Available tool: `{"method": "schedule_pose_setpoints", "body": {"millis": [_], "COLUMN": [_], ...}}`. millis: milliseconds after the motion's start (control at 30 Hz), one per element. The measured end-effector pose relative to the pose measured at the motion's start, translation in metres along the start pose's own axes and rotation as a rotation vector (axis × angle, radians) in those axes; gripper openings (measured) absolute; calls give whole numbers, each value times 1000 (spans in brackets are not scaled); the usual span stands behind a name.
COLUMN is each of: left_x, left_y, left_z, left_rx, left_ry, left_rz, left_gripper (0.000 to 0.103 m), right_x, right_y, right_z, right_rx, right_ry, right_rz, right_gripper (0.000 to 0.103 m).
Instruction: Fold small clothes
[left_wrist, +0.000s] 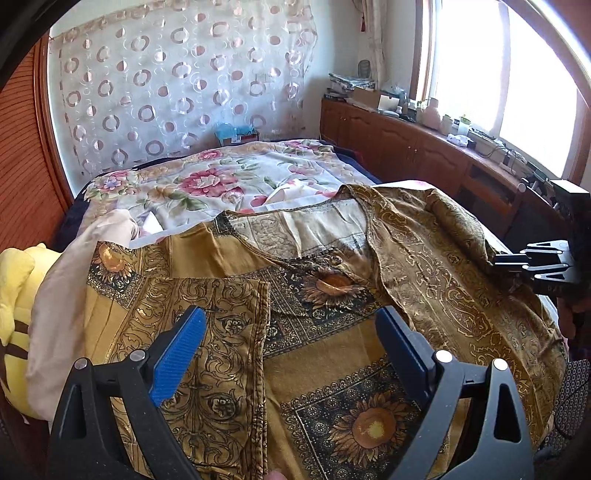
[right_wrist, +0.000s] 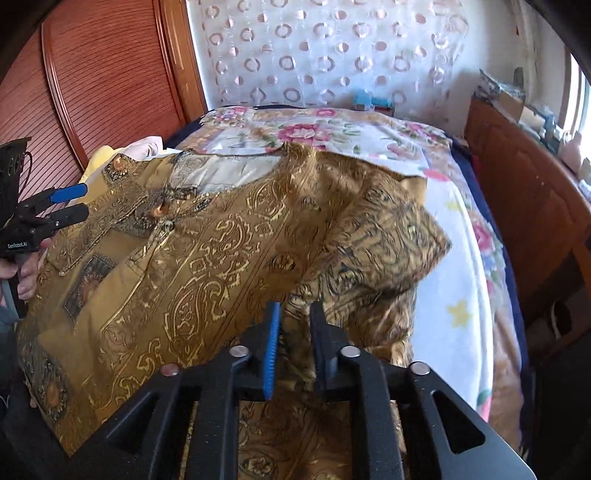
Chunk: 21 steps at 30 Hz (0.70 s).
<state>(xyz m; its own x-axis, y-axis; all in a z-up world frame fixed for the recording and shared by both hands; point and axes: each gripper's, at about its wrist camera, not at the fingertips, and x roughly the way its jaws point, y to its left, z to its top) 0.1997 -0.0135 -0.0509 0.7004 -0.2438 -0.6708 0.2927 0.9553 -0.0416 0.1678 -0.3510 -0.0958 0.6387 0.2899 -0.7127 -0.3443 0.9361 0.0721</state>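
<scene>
A mustard-gold patterned shirt (left_wrist: 332, 295) with sunflower squares lies spread front-up on the bed, collar toward the far side. Its left sleeve is folded in over the front (left_wrist: 221, 332). My left gripper (left_wrist: 291, 332) is open and empty, hovering above the shirt's lower front. In the right wrist view the shirt (right_wrist: 221, 240) fills the middle; my right gripper (right_wrist: 295, 321) is shut on a fold of its right sleeve and holds it lifted, so the cloth looks blurred. The right gripper also shows at the right edge of the left wrist view (left_wrist: 532, 262). The left gripper shows at the left edge of the right wrist view (right_wrist: 66, 203).
The bed has a floral cover (left_wrist: 221, 177). Yellow and cream clothes (left_wrist: 22, 314) lie piled at the bed's left. A wooden wardrobe (right_wrist: 110, 74) stands left, and a wooden cabinet (left_wrist: 424, 147) with clutter runs under the window at the right.
</scene>
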Motion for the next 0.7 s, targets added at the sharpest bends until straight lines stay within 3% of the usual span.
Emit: {"method": "schedule_pose_setpoints", "body": {"millis": [100, 233, 433, 700], "left_x": [-1, -2, -4, -4], "left_y": [0, 1, 1, 5], "left_z": [0, 0, -5, -11], "left_rx": [0, -10, -21, -35], "left_ry": [-2, -10, -6, 5], "left_rz": [1, 6, 4, 7], "left_gripper": [94, 94, 94, 94], "right_x": [-7, -31, -8, 32], "right_y": [-8, -9, -45, -79], "right_z": [4, 8, 18, 31], "right_rx": [13, 28, 143, 287], "right_ry": [-21, -65, -54, -21], "right_rz": [-12, -44, -123, -32], "right_gripper": [35, 42, 43, 43]}}
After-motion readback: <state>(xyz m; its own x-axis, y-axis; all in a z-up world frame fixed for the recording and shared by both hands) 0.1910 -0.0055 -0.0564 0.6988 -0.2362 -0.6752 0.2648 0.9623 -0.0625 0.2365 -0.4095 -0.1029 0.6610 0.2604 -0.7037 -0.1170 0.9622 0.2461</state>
